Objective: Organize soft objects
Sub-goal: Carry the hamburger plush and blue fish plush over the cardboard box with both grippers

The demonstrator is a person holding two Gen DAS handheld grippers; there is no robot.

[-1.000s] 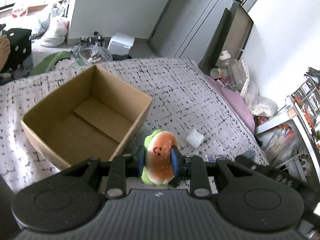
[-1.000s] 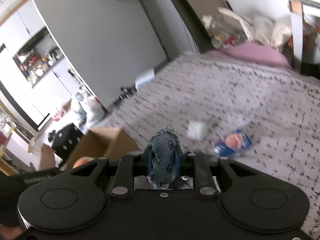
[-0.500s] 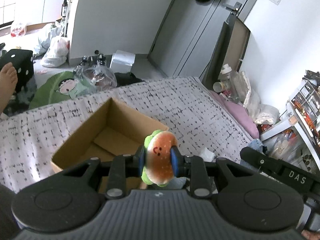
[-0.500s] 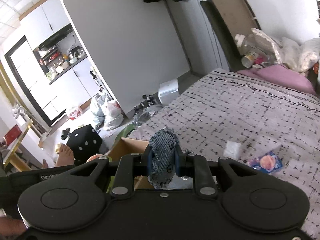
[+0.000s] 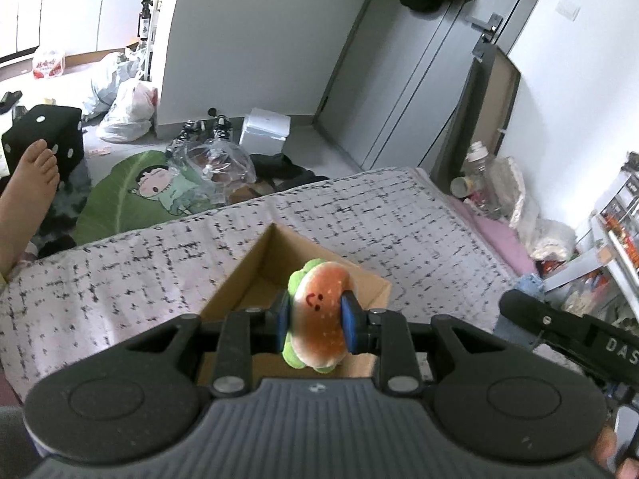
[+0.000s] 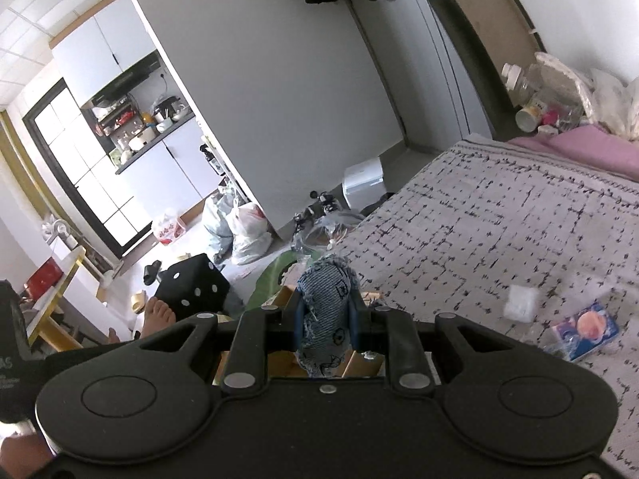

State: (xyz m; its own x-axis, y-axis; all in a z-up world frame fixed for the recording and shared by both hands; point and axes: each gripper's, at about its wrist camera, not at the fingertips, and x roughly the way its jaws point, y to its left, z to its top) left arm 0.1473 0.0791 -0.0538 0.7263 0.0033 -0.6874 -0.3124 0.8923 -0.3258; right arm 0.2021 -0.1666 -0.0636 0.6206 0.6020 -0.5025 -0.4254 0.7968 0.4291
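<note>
My left gripper [image 5: 314, 321] is shut on a plush hamburger [image 5: 321, 313] with a smiling face and green lettuce edge, held above the open cardboard box [image 5: 255, 267] on the bed. My right gripper [image 6: 325, 321] is shut on a blue denim plush [image 6: 325, 311], also over the box, whose brown flaps [image 6: 279, 359] show under the fingers. The other gripper's black body [image 5: 559, 327] shows at the right of the left wrist view.
The box sits on a bed with a grey patterned cover [image 5: 359, 215]. A white wad [image 6: 519, 303] and a blue packet [image 6: 585, 329] lie on the bed at right. A pink pillow [image 6: 591, 151], bottles and bags sit at the bed's far side. Floor clutter and a bare foot [image 5: 28, 191] are at left.
Both grippers rose and tilted up, so the box looks smaller and lower in view. The hamburger and denim plush stay gripped.
</note>
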